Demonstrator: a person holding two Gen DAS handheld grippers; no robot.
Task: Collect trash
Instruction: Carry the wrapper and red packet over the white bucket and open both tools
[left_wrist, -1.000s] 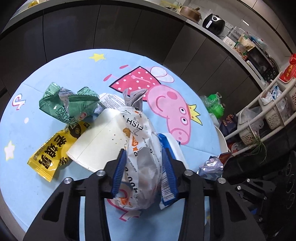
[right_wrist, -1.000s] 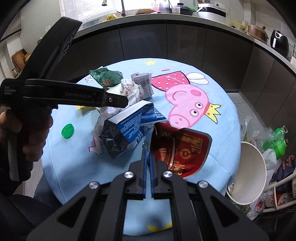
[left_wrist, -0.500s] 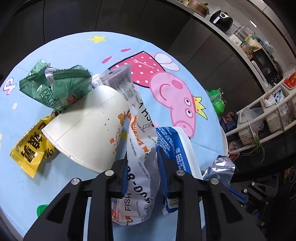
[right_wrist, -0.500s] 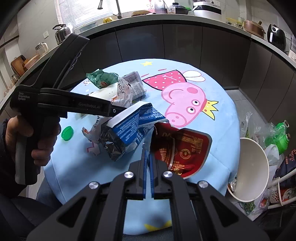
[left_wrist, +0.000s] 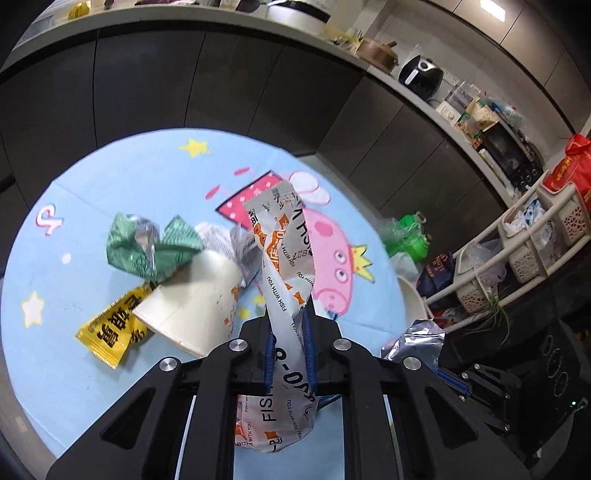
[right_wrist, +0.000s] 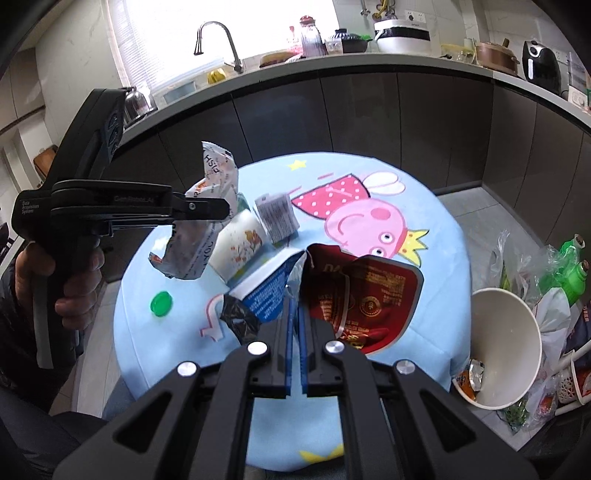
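My left gripper (left_wrist: 289, 343) is shut on a silver fish snack wrapper (left_wrist: 284, 258) and holds it above the round blue table (left_wrist: 110, 184); the wrapper also shows in the right wrist view (right_wrist: 207, 221). On the table lie a white paper cup (left_wrist: 192, 299), a green wrapper (left_wrist: 147, 247), a yellow wrapper (left_wrist: 110, 332) and a grey packet (right_wrist: 277, 216). My right gripper (right_wrist: 295, 321) is shut on the thin edge of a blue and white bag (right_wrist: 266, 291), next to a red bag (right_wrist: 365, 295).
A white bin (right_wrist: 502, 347) with a little trash in it stands on the floor right of the table. Green bottles (right_wrist: 565, 269) in plastic bags lie behind it. A green cap (right_wrist: 161, 303) lies near the table's left edge. Dark cabinets (right_wrist: 369, 110) run behind.
My left gripper has closed tighter on the fish wrapper and lifted it off the pile, up above the table. The right gripper stays shut on the blue bag.
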